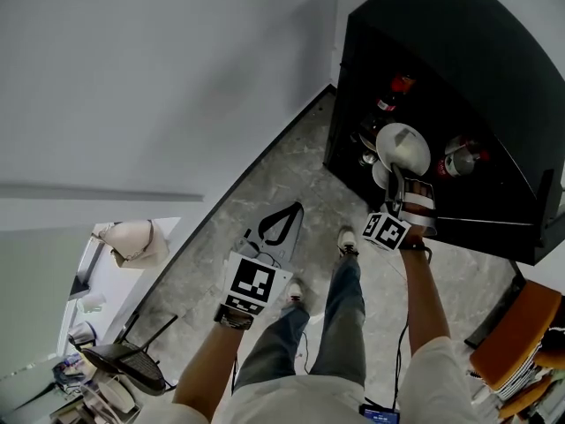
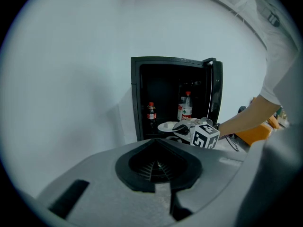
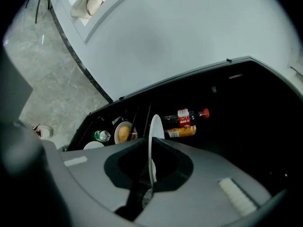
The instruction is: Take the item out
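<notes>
Jaws clamping plate [image 3: 155, 126] rim, right gripper [image 3: 150, 171]

Cabinet [image 1: 459, 42] mouth, right of frame, crowded: bottles [image 1: 395, 91] and white plate [image 1: 404, 147]. Marble floor [image 1: 291, 166] at centre lies open. Orange chair [image 1: 521, 321] obstructs lower right.

The black cabinet [image 2: 136, 98] holds a cola bottle [image 2: 151, 113] and a clear bottle [image 2: 186, 109], both upright.

White plate [image 1: 403, 148], rim pinched in right claw [image 3: 150, 174], at open blk cabinet [image 1: 494, 78] front.
</notes>
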